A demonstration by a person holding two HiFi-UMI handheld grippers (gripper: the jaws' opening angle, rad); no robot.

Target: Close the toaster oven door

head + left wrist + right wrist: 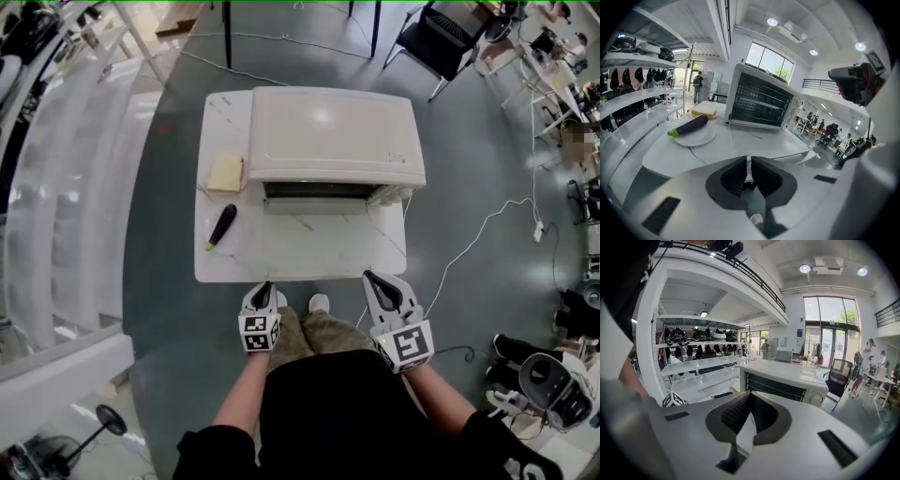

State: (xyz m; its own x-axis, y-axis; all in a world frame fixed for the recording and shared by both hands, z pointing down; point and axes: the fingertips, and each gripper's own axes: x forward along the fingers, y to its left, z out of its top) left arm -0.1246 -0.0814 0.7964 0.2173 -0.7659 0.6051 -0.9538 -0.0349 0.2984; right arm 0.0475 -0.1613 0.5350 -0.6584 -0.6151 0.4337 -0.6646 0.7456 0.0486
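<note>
A white toaster oven [333,136] stands at the back of a small white table [300,255]. Its dark glass door [317,192] is upright against the oven's front, as the left gripper view [761,103] and the right gripper view [783,380] also show. My left gripper [263,291] hovers at the table's near edge, left of centre, its jaws shut with nothing between them [748,161]. At the same edge, further right, my right gripper [375,278] is shut and empty too [750,397]. Neither gripper touches the oven.
A dark eggplant [221,226] lies on a white plate [696,137] left of the oven, with a yellow block [226,173] behind it. White shelving [66,187] runs along the left. A black chair [441,37] stands beyond the table, and a white cable [478,230] trails across the floor to the right.
</note>
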